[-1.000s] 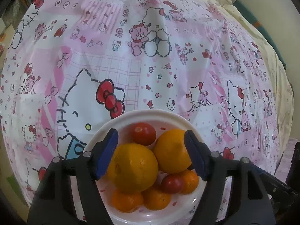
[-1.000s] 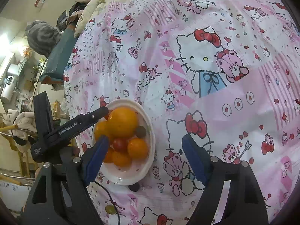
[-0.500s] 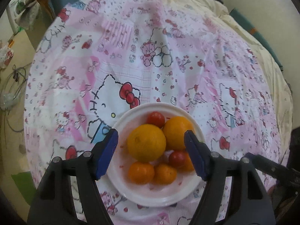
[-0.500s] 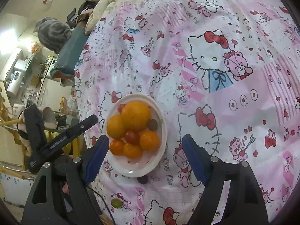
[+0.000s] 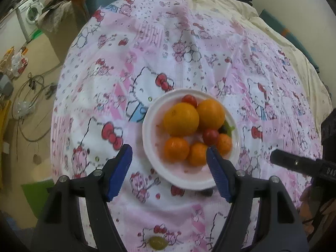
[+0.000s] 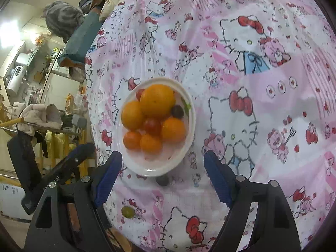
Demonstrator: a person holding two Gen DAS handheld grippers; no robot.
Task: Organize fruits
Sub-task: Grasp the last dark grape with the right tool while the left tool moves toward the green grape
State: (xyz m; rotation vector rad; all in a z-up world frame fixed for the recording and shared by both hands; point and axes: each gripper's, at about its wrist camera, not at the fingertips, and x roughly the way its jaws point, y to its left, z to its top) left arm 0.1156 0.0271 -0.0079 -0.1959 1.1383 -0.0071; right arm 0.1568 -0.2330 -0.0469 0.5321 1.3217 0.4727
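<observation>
A white bowl sits on the pink cartoon-print cloth. It holds two big oranges, several small tangerines, cherry tomatoes and a dark grape. A dark grape lies on the cloth just below the bowl, and a green grape lies nearer the edge. My left gripper hovers open above the bowl's near rim, empty. My right gripper is open too, above the loose dark grape.
The cloth covers a round table with a cream blanket bunched at the far side. A floor with cables and a washing machine lies past the left edge. The right gripper's black body reaches in from the right.
My left gripper has pulled back and up from the oranges, so the whole bowl now shows. The right gripper drifted a little, bringing the bowl nearer its middle. Both jaws kept their width.
</observation>
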